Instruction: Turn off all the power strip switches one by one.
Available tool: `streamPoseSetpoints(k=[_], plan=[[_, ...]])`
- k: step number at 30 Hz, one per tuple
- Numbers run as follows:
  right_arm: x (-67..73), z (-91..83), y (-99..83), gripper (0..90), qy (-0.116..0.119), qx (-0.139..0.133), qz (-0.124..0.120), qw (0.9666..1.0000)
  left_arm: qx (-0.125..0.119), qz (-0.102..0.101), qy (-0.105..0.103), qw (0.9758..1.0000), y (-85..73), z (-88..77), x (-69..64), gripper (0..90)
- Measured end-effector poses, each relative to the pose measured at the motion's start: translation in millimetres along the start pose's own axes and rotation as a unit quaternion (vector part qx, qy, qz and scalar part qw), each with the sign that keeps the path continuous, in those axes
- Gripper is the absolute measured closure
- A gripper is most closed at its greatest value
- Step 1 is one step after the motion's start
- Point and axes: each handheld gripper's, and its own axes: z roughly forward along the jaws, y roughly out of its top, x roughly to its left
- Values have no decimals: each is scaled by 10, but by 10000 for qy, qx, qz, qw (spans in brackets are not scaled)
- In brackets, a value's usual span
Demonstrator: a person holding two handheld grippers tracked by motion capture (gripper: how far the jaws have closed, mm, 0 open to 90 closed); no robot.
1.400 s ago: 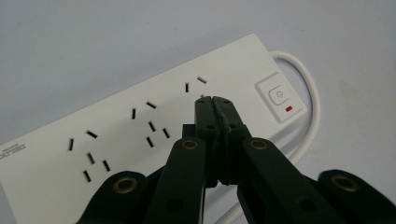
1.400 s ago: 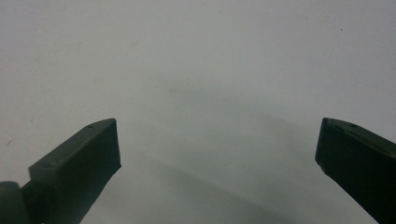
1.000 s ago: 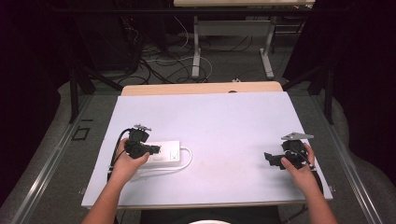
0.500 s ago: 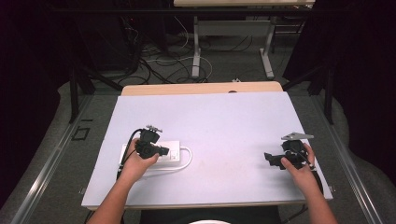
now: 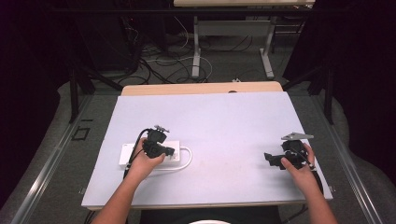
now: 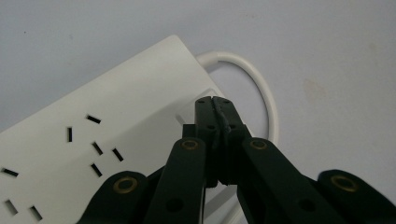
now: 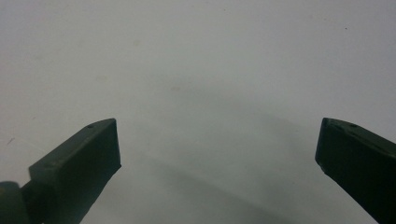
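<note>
1. White power strip (image 5: 128,154) lies flat at the left side of the white table (image 5: 224,121), partly under the left hand. Its white cable (image 5: 187,156) loops out at its right end.
2. Left gripper (image 5: 168,151) sits over the strip's right end, held by the left hand (image 5: 144,161). High view too small to tell how the jaws stand.
3. Left gripper view settles it: left gripper (image 6: 214,103) jaws pressed together, tips over a square patch near the strip's end (image 6: 116,121), nothing between them. Touching or just above, cannot tell. Socket slots (image 6: 95,149) and the cable loop (image 6: 261,88) are clear here, not from above.
4. Right gripper (image 5: 270,158) is well apart at the table's right side, in the right hand (image 5: 299,168), pointing left.
5. Right gripper view: right gripper (image 7: 217,149) jaws spread wide over bare table surface (image 7: 196,70).
</note>
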Motion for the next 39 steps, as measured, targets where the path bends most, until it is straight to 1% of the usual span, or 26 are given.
streamPoseSetpoints(k=[1, 2, 3, 5, 7, 8, 9, 11, 12, 13, 14, 15, 16, 18, 20, 22, 24, 26, 27, 28, 29, 32, 33, 34, 35, 39], plan=[[0, -1, 0, 0, 3, -3, 8, 10000, 23, 11, 9, 10000, 3, 6, 1, 899], [2, -1, -1, 0, 3, -2, 22, 10000, 22, 76, 29, 10000, 7, 13, 7, 900], [1, 0, -1, 0, 3, -2, 30, 10000, 34, 2, 28, 10000, 6, 23, 0, 900], [0, 0, -2, 0, 3, -2, 34, 10000, 58, 90, 22, 9999, 13, 31, 11, 900], [-1, 1, -2, 0, -6, 4, 25, 10000, 25, 14, 18, 10000, 16, 42, -2, 900], [0, 2, -2, 0, -8, 5, 27, 10000, 13, 62, 0, 10000, 21, 47, 2, 900], [0, 2, -2, 0, -5, 7, 23, 10000, 25, 16, -2, 10000, 21, 52, -11, 900], [0, 1, -2, 0, 8, 1, 28, 10000, 63, 82, 80, 9999, 21, 58, -33, 900], [0, 4, -1, 0, -24, -12, 83, 10000, 88, 146, 104, 9998, 22, 63, -41, 900], [0, 4, -1, 0, -24, -12, 83, 10000, 73, 76, 56, 9999, 19, 72, -55, 900], [-8, 2, -4, 0, -20, -6, 58, 10000, 82, 210, 89, 9997, 27, 70, -47, 900], [-8, 2, -4, 0, -20, -8, 68, 10000, 73, 204, 129, 9997, 27, 72, -56, 900], [-8, 1, -4, 0, -19, -5, 69, 10000, 70, 108, 147, 9998, 26, 76, -73, 900], [-5, -3, -3, 0, -13, -7, 45, 10000, 89, 171, 197, 9996, 33, 76, -77, 900], [-1, -3, -1, 0, 12, -4, 49, 10000, 96, 97, 197, 9997, 33, 78, -84, 900], [0, -3, -2, 0, -3, -3, 51, 10000, 105, 111, 210, 9997, 31, 80, -83, 900], [-2, 0, -4, 0, 6, 4, 53, 10000, 132, 187, 271, 9994, 33, 86, -80, 900], [-3, 3, -4, 0, -8, 9, 52, 10000, 142, 168, 269, 9994, 32, 86, -88, 900], [-3, 3, -4, 0, -8, 9, 52, 10000, 129, 217, 288, 9993, 33, 85, -81, 900], [-1, -1, -3, 0, -5, 5, 54, 10000, 110, 118, 257, 9995, 27, 85, -93, 900], [-1, -1, -3, 0, -5, 5, 54, 10000, 115, 167, 248, 9995, 28, 81, -81, 900], [-1, -3, -1, 0, 2, -4, 51, 10000, 80, 195, 218, 9995, 25, 77, -74, 900], [-3, -1, -3, 0, 9, 0, 57, 10000, 55, 189, 198, 9996, 27, 71, -74, 900], [-3, -1, -3, 0, 9, 0, 57, 10000, 14, 112, 181, 9998, 27, 65, -84, 900], [-5, 0, -4, 0, 7, 1, 52, 10000, 48, 175, 186, 9997, 33, 61, -81, 900], [-8, 3, -5, 0, -12, -7, 72, 10000, 9, 55, 170, 9998, 29, 69, -94, 900]])
